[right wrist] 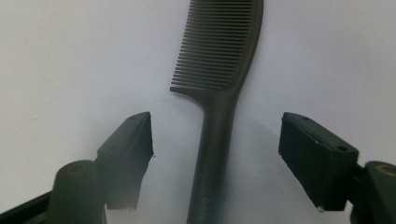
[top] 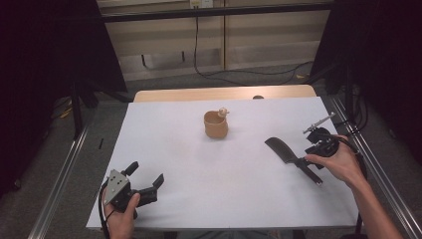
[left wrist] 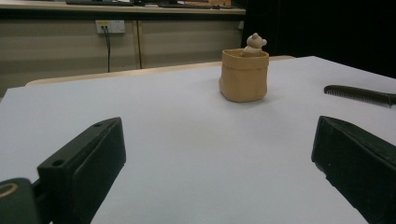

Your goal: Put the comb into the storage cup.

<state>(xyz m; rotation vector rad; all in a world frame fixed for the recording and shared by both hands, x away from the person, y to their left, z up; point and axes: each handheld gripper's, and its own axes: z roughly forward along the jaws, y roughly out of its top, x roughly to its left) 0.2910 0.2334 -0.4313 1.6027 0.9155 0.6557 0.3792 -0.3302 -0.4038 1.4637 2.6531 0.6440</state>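
Where the white worktop (top: pixel 199 164) carries its few items, the pot (top: pixel 216 124) serves as landmark, standing upright near the middle toward the far edge.

Item 1, pot: tan, matte, soft-looking walls with a rolled rim, squat and roughly cylindrical. A small pale bear figure (top: pixel 223 112) shows above its rim on the far right side; in the left gripper view the bear's (left wrist: pixel 254 44) head rises over the rim of the pot (left wrist: pixel 244 77).

Item 2, comb (top: pixel 291 156): black, smooth plastic, lying flat to the near right of the pot, well apart from it. Broad curved head with fine close-set teeth, tapering to a slim straight handle. Long axis runs diagonally: head toward the pot, handle toward the near right. Faint lettering on the handle is too blurred to read.

Item 3, right gripper (right wrist: pixel 215 140): black, blocky fingers (right wrist: pixel 317 154) spread wide either side of the comb (right wrist: pixel 219 84) handle, touching nothing. The hand (top: pixel 338 162) holds it at the handle end.

Item 4, left gripper (top: pixel 147 177): to the near left of the pot, well apart, fingers (left wrist: pixel 86 161) wide apart and empty, pointed toward the pot. A grey plate tops it.
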